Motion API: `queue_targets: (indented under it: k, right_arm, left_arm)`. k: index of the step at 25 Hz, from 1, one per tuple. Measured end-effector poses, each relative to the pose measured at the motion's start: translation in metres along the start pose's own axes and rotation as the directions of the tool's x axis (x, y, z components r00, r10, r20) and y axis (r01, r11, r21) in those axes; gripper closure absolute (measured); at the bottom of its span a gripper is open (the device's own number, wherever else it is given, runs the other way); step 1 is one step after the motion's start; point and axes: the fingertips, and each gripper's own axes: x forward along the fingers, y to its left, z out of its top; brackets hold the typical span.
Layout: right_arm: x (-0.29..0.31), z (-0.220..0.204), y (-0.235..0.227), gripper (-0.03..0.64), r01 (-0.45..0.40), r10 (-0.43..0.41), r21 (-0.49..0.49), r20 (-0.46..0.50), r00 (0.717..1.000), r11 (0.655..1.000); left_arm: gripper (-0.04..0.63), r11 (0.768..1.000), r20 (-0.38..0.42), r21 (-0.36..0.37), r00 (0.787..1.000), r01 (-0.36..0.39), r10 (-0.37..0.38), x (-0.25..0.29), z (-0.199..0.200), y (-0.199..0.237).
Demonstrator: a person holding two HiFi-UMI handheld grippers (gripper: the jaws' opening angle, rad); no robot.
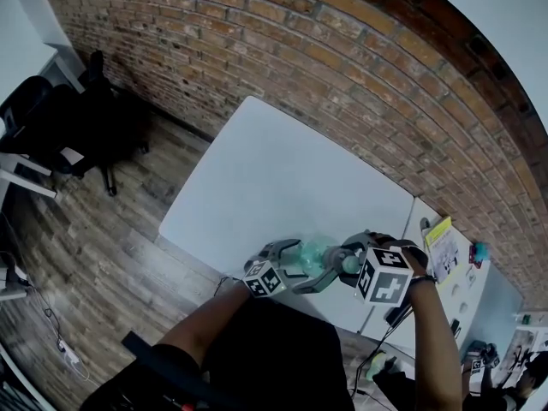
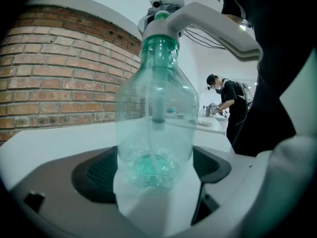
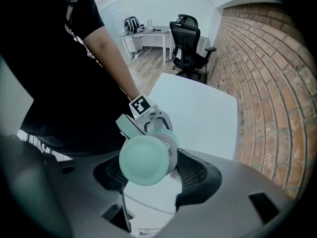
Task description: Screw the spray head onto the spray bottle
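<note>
A clear green spray bottle [image 1: 313, 253] lies level above the white table's [image 1: 282, 178] near edge, held between both grippers. My left gripper [image 1: 289, 262] is shut on its base; in the left gripper view the bottle [image 2: 156, 108] stands between the jaws with its dip tube visible inside. The mint-green spray head [image 2: 159, 32] sits on the neck. My right gripper [image 1: 345, 265] is shut on that head, and its grey fingers [image 2: 213, 21] wrap over it. In the right gripper view the spray head's [image 3: 144, 160] rounded end fills the jaw gap of my right gripper [image 3: 148, 165], with the left gripper's marker cube [image 3: 140, 104] beyond.
A brick wall [image 1: 342, 67] runs behind the table. A black office chair [image 1: 81, 114] stands on the wood floor at left. A second white desk [image 1: 454, 289] at right carries a yellow booklet [image 1: 441, 240] and small items. A person [image 2: 227, 100] works far back.
</note>
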Motion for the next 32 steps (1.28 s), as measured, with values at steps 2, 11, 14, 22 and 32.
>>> queue_targets:
  k: [2,11,14,22,32]
  right_arm:
    - [0.000,0.001,-0.001,0.354,0.001,-0.001,0.034,0.008,1.000,0.999]
    - [0.000,0.002,-0.004,0.354,0.012,-0.018,0.164,0.039,0.999,0.986]
    - [-0.001,0.001,-0.004,0.354,0.020,-0.028,0.171,0.045,0.999,0.985]
    - [0.007,0.000,-0.001,0.342,0.062,-0.069,0.133,0.051,0.996,0.989]
    - [-0.018,0.004,0.004,0.342,0.036,-0.033,-0.074,0.045,0.998,0.997]
  left_arm:
    - [0.132,1.000,-0.001,-0.002,1.000,0.001,-0.001,-0.001,0.000,0.000]
    - [0.133,1.000,0.003,-0.003,1.000,-0.004,0.004,0.000,-0.001,0.002]
    - [0.133,1.000,0.003,-0.008,1.000,-0.003,0.003,0.000,-0.001,0.001]
    - [0.133,1.000,0.003,-0.008,1.000,-0.004,0.004,0.002,0.000,0.000]
    - [0.133,1.000,0.007,-0.013,1.000,-0.007,0.008,0.000,0.001,0.001]
